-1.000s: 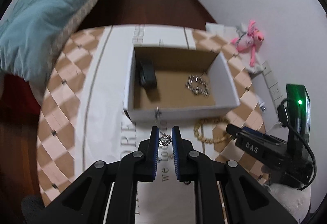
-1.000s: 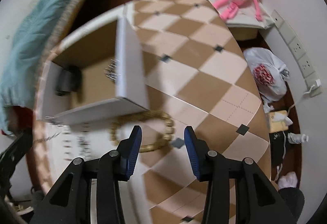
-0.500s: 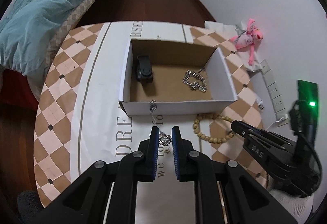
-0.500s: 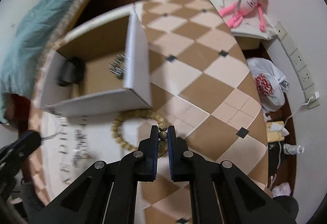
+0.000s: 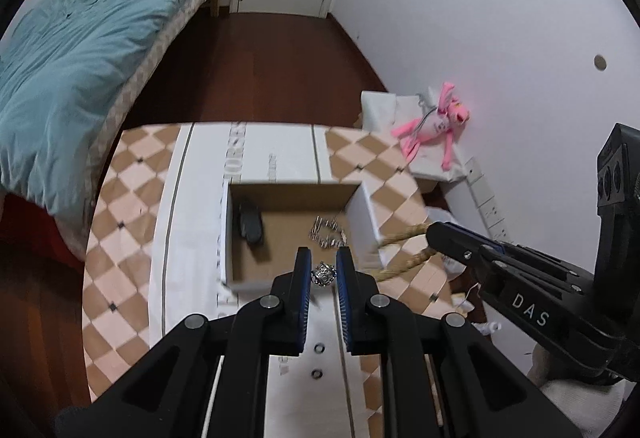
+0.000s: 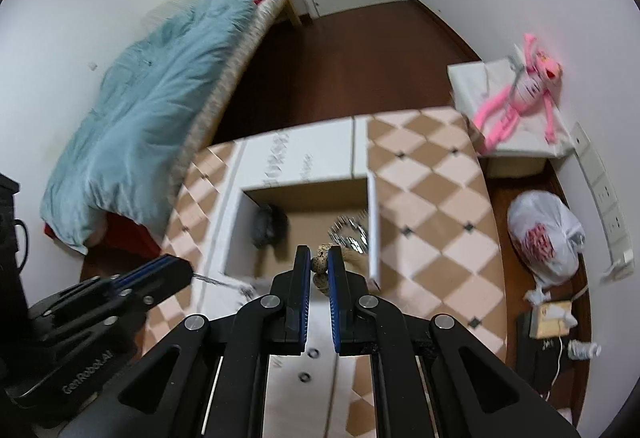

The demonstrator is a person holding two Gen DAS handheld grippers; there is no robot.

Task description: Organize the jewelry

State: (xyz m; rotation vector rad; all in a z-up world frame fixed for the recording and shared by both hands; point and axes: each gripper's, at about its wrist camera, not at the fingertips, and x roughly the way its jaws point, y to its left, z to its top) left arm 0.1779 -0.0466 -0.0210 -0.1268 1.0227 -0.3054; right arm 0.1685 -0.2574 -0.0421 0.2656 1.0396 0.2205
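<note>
Our left gripper is clamped on a small silver chain piece, pinched between the blue pads just in front of the near wall of the open cardboard box. From the left wrist cam we can't see any tail of that chain; the right wrist cam does show a thin silver strand hanging from the left gripper's tips, w/ blur.

Our right gripper has just closed on the wooden bead bracelet: beads sit between its pads. The right cam only shows a few beads plus a tan smear beyond the fingers. The left cam gives the rest: the bracelet's loop stretches as a blurred tan band from the right gripper's tips toward the box's right wall, off the table.

Inside the box, both views show a dark object at the left and a silver bracelet at the right. The box sits on a checkered table w/ a white printed runner. Only the right cam shows the white plastic bag on the floor; a pink plush toy lies by the wall.
</note>
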